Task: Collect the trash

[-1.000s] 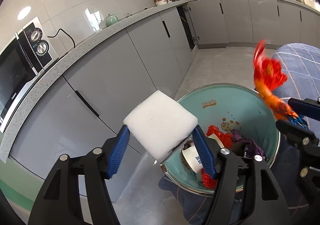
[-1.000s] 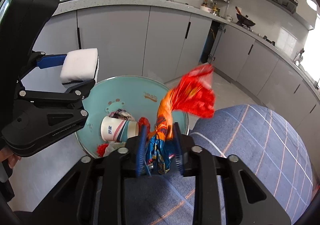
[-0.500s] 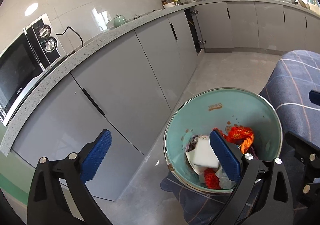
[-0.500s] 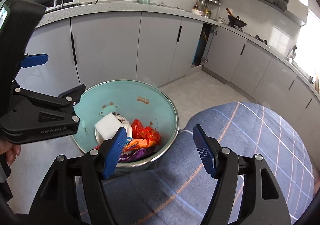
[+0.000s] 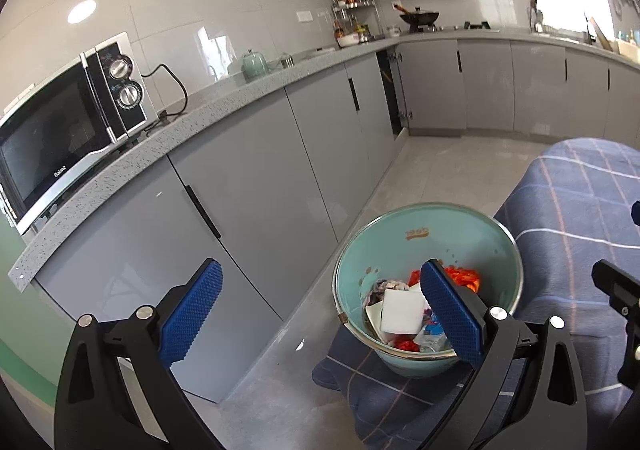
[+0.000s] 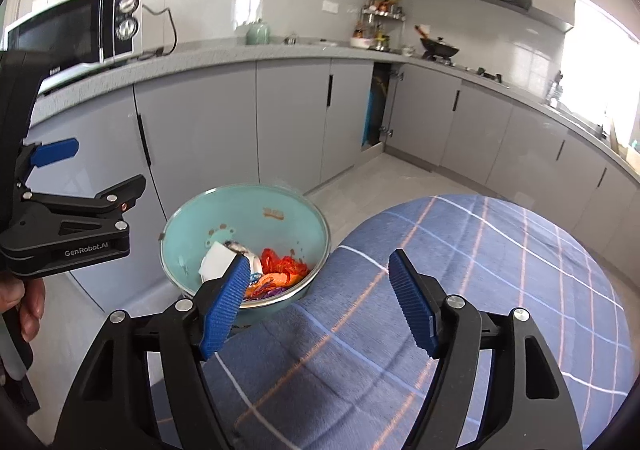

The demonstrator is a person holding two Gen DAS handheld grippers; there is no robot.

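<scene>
1. a grey kitchen runs along the background, with a speckled countertop (image 5: 224, 109) over grey cabinets (image 5: 256, 185), a microwave (image 5: 68, 129) at one end and a wok (image 5: 420, 15) on the far stove.
2. a round bench covered in a blue checked cloth (image 6: 460, 290) sits in the foreground.
3. a teal bowl (image 5: 424, 238) stands at the cloth's edge nearest the cabinets.
4. the trash lies inside the bowl: a white foam block (image 5: 402, 310) leans on top of the pile, beside a red-orange wrapper (image 5: 464, 276) and other crumpled scraps.
5. in the right wrist view the foam block (image 6: 216, 262) and wrapper (image 6: 284, 268) sit low against the bowl's near wall (image 6: 240, 217).
6. the left gripper (image 5: 320, 314) hangs above and near the bowl, its blue fingers (image 5: 190, 310) released and spread wide, grasping nothing.
7. the right gripper (image 6: 320, 302) hovers over the cloth just beside the bowl, its fingers (image 6: 412, 310) likewise spread apart and empty.
</scene>
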